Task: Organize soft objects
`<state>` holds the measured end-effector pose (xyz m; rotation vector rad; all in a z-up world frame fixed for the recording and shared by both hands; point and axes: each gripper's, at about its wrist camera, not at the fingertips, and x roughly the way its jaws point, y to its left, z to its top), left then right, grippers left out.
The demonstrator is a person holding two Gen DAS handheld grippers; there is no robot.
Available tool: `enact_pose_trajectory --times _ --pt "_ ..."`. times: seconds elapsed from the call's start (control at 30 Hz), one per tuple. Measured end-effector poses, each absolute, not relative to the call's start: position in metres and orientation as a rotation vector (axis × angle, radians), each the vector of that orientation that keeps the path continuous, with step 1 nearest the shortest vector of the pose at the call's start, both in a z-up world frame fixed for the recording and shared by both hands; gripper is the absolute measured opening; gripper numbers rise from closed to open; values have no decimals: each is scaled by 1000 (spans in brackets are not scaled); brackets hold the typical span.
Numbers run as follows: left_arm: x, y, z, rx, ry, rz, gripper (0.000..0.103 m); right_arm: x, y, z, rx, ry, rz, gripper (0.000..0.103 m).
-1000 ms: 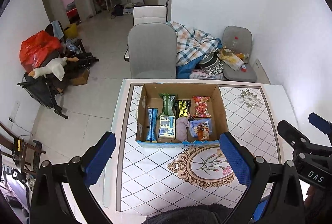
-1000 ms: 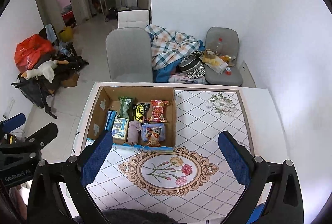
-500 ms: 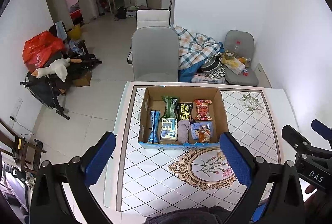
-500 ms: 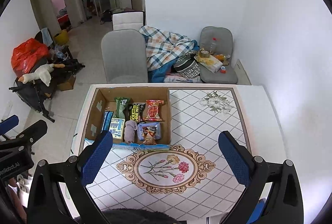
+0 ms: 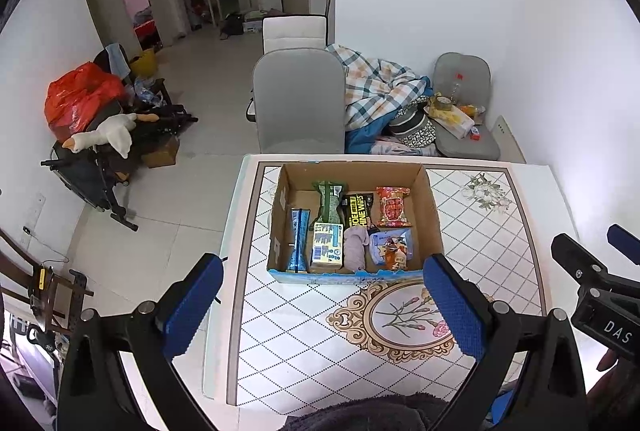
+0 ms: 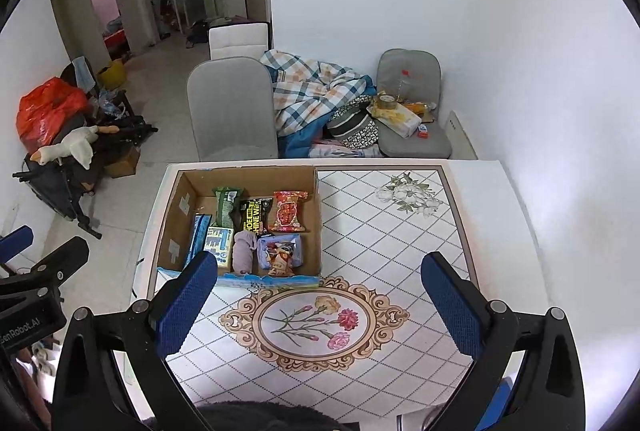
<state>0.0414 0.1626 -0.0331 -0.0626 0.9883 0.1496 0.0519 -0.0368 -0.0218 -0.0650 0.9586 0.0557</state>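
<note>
**Both grippers high above table, empty**

White patterned-tile table carries open brown cardboard box of snack packets and a rolled mauve cloth. Only the right view shows the table's right edge. Left gripper and right gripper: fingers spread wide, released, touching nothing.

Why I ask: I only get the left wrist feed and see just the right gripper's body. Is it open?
Observer: Yes. The right gripper is wide open, with nothing between its blue pads.
Operator: What is it aimed at?
Observer: Its camera centres on the floral medallion printed on the tabletop. The cardboard box lies beyond that, off to the left.
</note>
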Motion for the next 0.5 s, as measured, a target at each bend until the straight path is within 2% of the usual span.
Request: enact_pose_trajectory --times 0.5 --pt "40 164 -37 -60 991 148 103 50 -40 -21 -49 957 47 103"
